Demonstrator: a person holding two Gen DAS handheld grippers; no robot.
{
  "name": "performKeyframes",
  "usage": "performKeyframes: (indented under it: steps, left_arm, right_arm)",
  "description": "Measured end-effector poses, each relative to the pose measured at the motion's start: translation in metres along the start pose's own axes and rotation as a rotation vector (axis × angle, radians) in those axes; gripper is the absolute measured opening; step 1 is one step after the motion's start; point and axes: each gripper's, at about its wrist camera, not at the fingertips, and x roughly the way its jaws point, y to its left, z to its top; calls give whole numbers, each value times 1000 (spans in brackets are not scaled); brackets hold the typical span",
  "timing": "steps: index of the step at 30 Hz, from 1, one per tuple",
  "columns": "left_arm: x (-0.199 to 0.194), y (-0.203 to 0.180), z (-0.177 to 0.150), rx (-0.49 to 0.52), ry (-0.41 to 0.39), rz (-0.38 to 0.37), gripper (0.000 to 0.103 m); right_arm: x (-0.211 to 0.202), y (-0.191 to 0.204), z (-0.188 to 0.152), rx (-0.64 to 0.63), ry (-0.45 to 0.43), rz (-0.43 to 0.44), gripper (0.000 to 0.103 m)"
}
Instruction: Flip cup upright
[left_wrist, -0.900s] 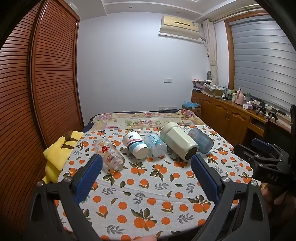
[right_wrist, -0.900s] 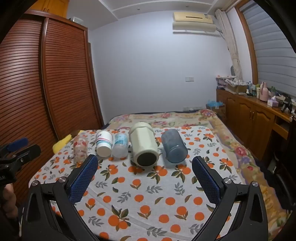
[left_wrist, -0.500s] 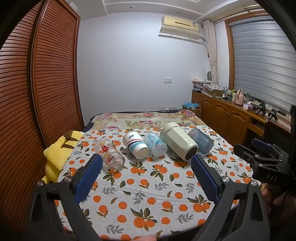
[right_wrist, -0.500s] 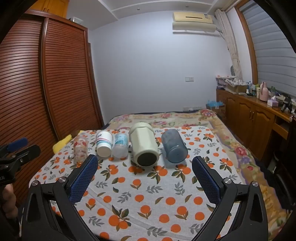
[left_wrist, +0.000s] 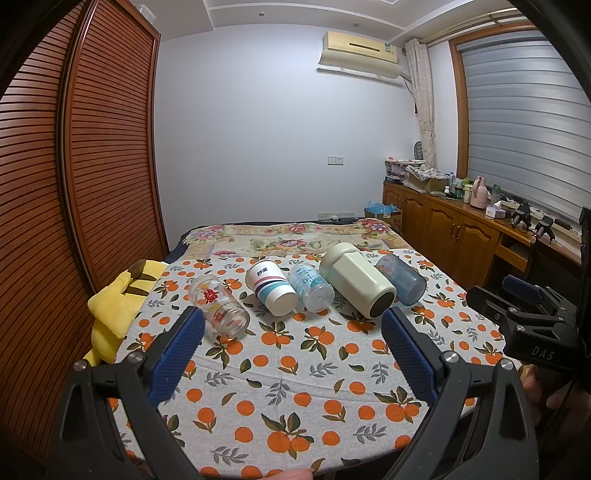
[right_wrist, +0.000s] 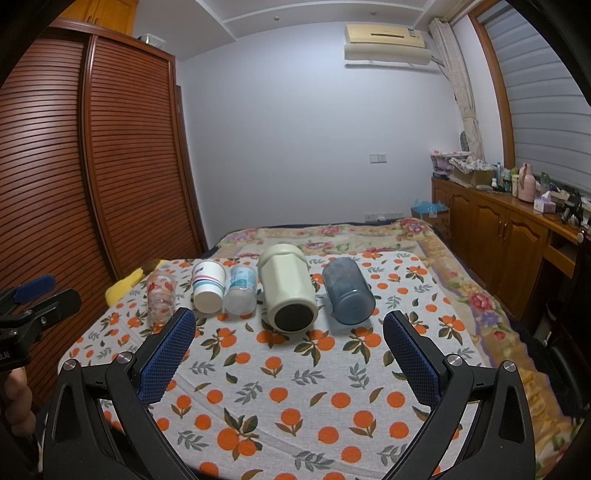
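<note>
From my left wrist view, the right gripper (left_wrist: 517, 295) is cut off by the frame's right edge, so I cannot read its jaws there. The yellow plush toy (left_wrist: 118, 295) is partly hidden past the edge of the orange-print cloth (left_wrist: 295, 369). Small bottles on the sideboard (left_wrist: 461, 214) are too tiny to identify. The blue tumbler (left_wrist: 400, 282) sits partly behind the cream flask (left_wrist: 356, 284).

Five cups are lying on their sides in a row on the orange-print cloth (right_wrist: 295, 373): a glass (right_wrist: 160, 295), a paper cup (right_wrist: 208, 286), a clear cup (right_wrist: 241, 291), a cream mug (right_wrist: 288, 291) and a blue cup (right_wrist: 347, 291). The right gripper (right_wrist: 290, 332) is hovering near them, spread wide and holding nothing.
</note>
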Motion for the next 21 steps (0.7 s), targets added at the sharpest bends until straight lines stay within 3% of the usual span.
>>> performKeyframes:
  steps: [21]
  left_arm:
    - [-3,4,-2,0,6,0,97]
  right_arm:
    - [1,0,-1,1,1,1,103]
